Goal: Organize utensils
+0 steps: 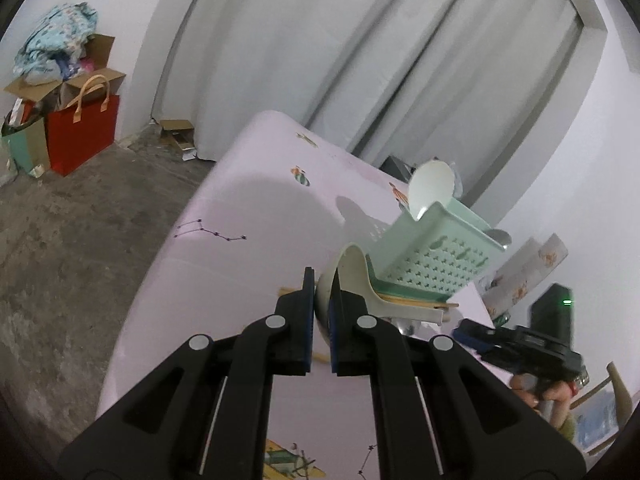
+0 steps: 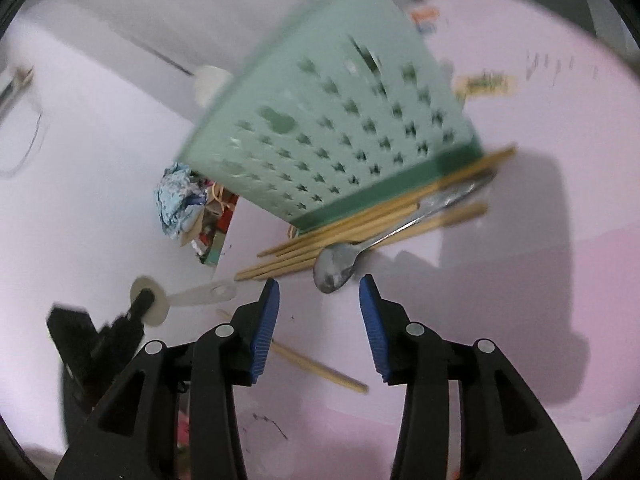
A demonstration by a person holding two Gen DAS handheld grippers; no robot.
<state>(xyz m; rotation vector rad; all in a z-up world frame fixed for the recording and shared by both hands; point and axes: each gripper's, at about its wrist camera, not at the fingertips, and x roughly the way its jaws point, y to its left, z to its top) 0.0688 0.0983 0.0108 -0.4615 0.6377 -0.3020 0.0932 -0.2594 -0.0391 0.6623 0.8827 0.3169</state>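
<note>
A mint green perforated utensil holder (image 1: pixel 436 248) stands on the pink tablecloth (image 1: pixel 256 216), with a white spoon (image 1: pixel 432 188) sticking out of it. My left gripper (image 1: pixel 320 312) is shut on the bowl of a cream plastic ladle (image 1: pixel 360 276) just in front of the holder. In the right wrist view the holder (image 2: pixel 336 120) fills the upper middle. Wooden chopsticks (image 2: pixel 360 224) and a metal spoon (image 2: pixel 340 264) lie at its base. My right gripper (image 2: pixel 318 316) is open and empty, just short of the metal spoon. One loose chopstick (image 2: pixel 312 364) lies between its fingers.
The table's left edge drops to a concrete floor (image 1: pixel 80 232). A red bag (image 1: pixel 82 132) and boxes stand by the far wall. Grey curtains (image 1: pixel 340 52) hang behind the table. The right gripper (image 1: pixel 532 352) shows at the lower right of the left wrist view.
</note>
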